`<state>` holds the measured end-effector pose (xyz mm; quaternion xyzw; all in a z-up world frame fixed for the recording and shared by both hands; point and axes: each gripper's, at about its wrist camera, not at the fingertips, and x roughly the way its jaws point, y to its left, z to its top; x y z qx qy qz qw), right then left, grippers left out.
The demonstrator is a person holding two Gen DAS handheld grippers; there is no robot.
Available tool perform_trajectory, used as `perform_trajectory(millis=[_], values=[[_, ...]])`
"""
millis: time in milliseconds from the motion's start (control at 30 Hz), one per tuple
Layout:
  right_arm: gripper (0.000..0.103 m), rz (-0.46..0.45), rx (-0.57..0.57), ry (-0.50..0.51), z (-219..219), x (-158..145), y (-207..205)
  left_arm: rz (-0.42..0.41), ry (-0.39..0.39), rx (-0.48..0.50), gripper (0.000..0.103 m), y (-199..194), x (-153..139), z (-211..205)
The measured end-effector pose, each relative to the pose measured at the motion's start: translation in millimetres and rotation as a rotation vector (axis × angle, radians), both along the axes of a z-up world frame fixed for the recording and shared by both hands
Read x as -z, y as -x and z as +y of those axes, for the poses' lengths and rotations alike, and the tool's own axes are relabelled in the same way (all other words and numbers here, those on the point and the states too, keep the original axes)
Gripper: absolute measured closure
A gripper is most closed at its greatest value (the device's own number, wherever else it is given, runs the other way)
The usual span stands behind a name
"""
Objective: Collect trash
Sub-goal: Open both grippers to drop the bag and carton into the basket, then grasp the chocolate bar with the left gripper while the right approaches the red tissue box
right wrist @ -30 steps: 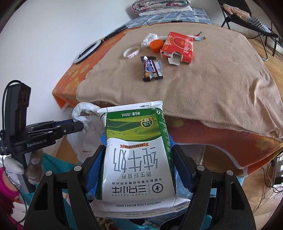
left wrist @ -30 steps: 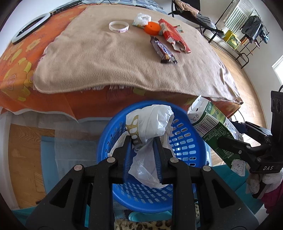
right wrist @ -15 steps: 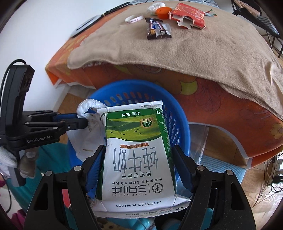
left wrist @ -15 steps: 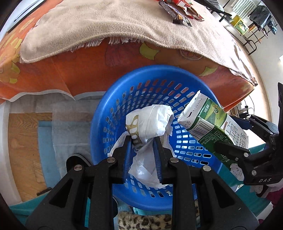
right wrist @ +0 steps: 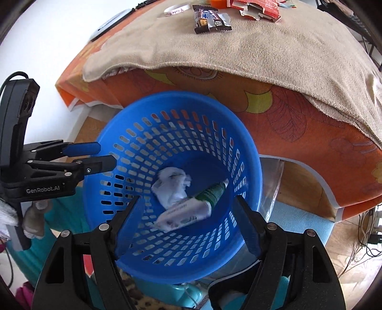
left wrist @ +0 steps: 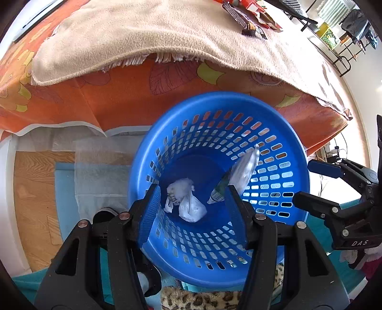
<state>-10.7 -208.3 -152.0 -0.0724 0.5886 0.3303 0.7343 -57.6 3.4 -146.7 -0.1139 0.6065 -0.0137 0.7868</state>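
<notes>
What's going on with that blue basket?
A person is collecting trash with a hand-held gripper in each hand. The left hand-held gripper, whose jaws have just been opening, and the right hand-held gripper hang open and empty over the blue basket. A white plastic bag and a milk carton lie inside it. A candy wrapper waits on the bed.

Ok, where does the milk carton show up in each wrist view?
Left wrist: the milk carton stands on end against the right inner wall of the blue basket, right of the crumpled white bag.
Right wrist: the carton lies slantwise on the basket floor, below and right of the bag.
Shared landmark: the chocolate bar wrapper on the beige blanket, near each picture's top edge.
</notes>
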Motion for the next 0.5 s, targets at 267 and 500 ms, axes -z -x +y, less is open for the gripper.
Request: perform_trajectory(millis=[267, 500], values=[[0.027, -0.021, 0.060, -0.032, -14, -10, -6, -0.036, -0.003, -0.008, 0.046, -2, -14, 1], [0.027, -0.041, 0.116, -0.078, -24, -25, -18, -0.073, 0.008, 0.002, 0.046, -9, -32, -4]])
